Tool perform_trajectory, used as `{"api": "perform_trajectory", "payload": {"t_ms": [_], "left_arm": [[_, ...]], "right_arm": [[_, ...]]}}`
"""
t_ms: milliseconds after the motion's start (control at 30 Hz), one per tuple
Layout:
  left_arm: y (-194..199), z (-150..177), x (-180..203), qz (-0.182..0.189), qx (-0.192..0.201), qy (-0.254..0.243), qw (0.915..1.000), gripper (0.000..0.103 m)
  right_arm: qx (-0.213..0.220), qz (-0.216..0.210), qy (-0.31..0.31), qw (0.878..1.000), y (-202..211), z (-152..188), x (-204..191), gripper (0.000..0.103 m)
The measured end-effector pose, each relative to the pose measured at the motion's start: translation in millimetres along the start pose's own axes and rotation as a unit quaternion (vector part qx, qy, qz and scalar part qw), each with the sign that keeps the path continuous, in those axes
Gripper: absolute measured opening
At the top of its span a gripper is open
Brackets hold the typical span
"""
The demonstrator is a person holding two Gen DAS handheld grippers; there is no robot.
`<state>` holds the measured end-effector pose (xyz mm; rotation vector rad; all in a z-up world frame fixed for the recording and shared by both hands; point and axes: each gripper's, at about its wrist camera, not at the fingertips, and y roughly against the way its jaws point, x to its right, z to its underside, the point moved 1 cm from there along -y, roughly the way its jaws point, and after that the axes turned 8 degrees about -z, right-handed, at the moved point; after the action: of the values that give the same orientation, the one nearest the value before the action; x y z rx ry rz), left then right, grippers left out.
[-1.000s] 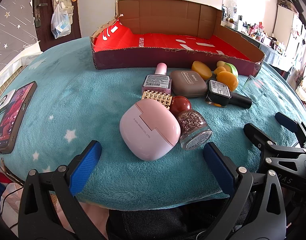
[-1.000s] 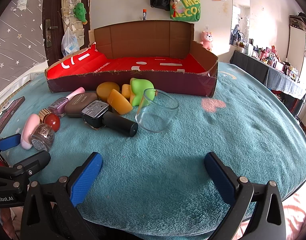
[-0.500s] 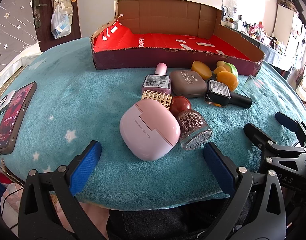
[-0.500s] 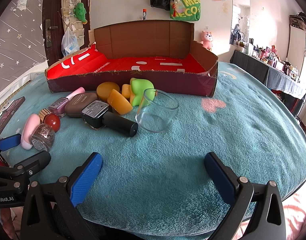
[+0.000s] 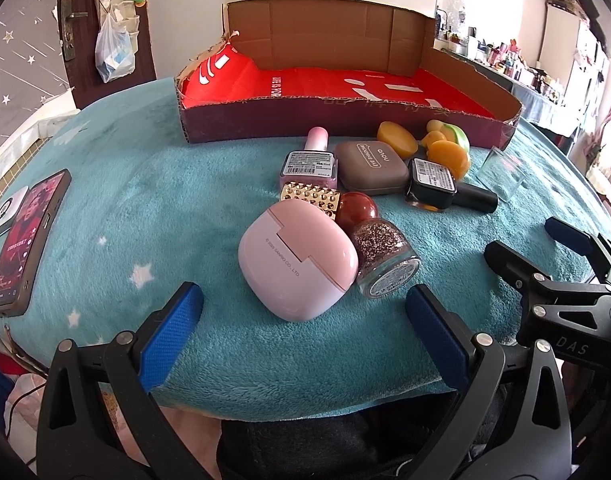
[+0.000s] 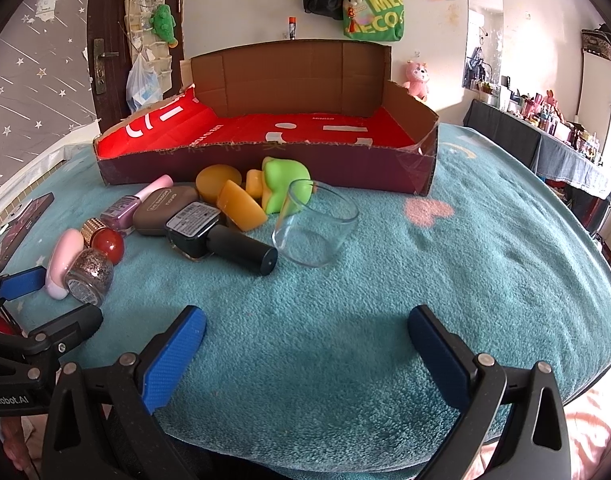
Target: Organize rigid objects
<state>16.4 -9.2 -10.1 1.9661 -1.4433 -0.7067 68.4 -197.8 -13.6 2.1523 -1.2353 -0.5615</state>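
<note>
A pink earbud case [image 5: 296, 258] lies just ahead of my open, empty left gripper [image 5: 303, 334]. Beside it lie a glitter bottle [image 5: 383, 254], a red-capped bottle [image 5: 355, 209], a pink nail polish [image 5: 310, 160], a brown case [image 5: 371, 162], a black bottle [image 5: 445, 188], yellow and green toys [image 5: 445, 146] and a clear glass [image 5: 503, 172]. A red-lined cardboard box [image 5: 345, 116] stands behind them. My right gripper [image 6: 305, 354] is open and empty, short of the glass lying on its side [image 6: 315, 230] and the black bottle [image 6: 221, 240]. The box [image 6: 265, 164] also shows there.
A phone [image 5: 27, 236] lies at the left edge of the teal blanket [image 5: 145, 200]. The right gripper shows at the right of the left wrist view [image 5: 553, 256]. A cluttered side table [image 6: 545, 136] stands at the far right.
</note>
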Motion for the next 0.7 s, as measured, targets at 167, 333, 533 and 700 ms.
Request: {"api": "perform_trajectory", "payload": {"t_ms": [167,333,533,700], "left_arm": [[3,-2,-5,0.008,0.004,-0.003,1.0,0.091],[4,-2,-8,0.014,0.008,-0.018,0.9997,0.079],[4,-5,-10,0.031,0.01,-0.033,0.9989,0.07],[-3,-12,-15,0.037,0.009,-0.037,0.9986,0.07]], "right_arm": [[0.002,-0.004,0.0,1.0,2,-2,0,0.1],[0.003,-0.009,0.005,1.0,0,-6,-2,0.092],[0.003,-0.009,0.006,1.0,-6,-12,1,0.088],[0.004,-0.02,-0.007,1.0,-6,-15,4,0.085]]}}
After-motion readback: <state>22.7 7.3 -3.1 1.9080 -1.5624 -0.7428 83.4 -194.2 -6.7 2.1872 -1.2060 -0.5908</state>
